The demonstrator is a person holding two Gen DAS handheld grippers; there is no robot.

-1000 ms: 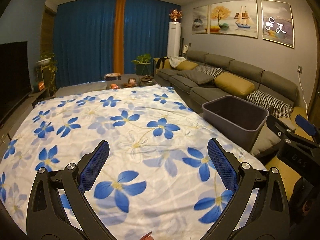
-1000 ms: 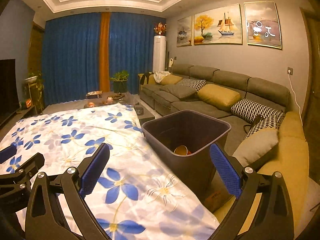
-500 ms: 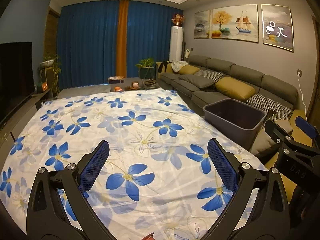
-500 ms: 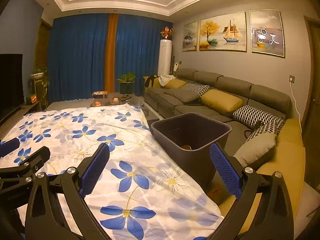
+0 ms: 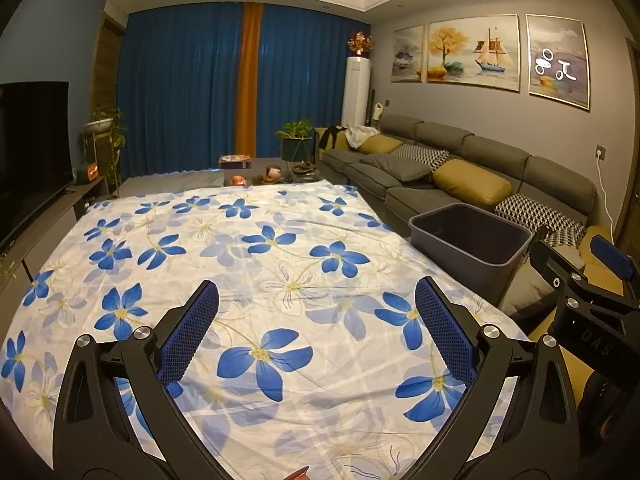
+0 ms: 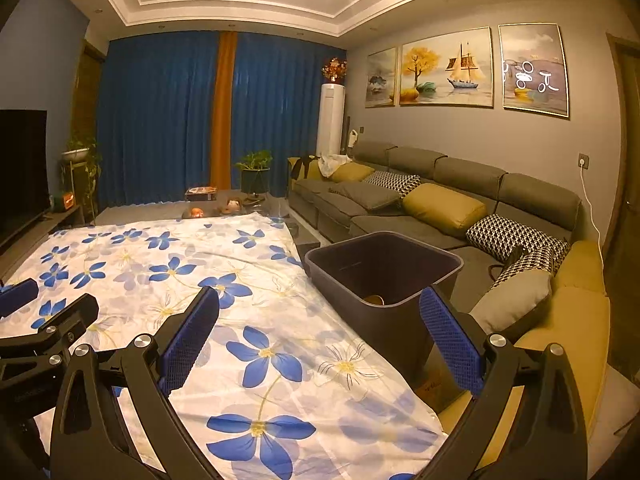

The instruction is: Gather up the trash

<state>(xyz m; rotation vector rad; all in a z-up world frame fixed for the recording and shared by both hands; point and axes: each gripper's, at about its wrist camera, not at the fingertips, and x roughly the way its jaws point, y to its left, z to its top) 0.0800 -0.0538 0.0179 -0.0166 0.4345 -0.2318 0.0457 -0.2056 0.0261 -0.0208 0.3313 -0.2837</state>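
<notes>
A dark grey bin (image 6: pixel 384 276) stands beside the right edge of a table covered with a white cloth with blue flowers (image 6: pixel 168 264). A small tan item (image 6: pixel 374 300) lies low inside the bin. In the left wrist view the bin (image 5: pixel 472 244) is at the right. My left gripper (image 5: pixel 316 320) is open and empty above the cloth. My right gripper (image 6: pixel 320 328) is open and empty, held above the table's right edge near the bin. No trash shows on the cloth.
A long grey sofa (image 6: pixel 440 200) with yellow and patterned cushions runs along the right wall behind the bin. A TV (image 5: pixel 32 152) stands at the left. A low table with small items (image 5: pixel 264 172) and plants sit before the blue curtains.
Both grippers have pulled back and risen, so the bin and the cloth look farther away. Both stay open and empty.
</notes>
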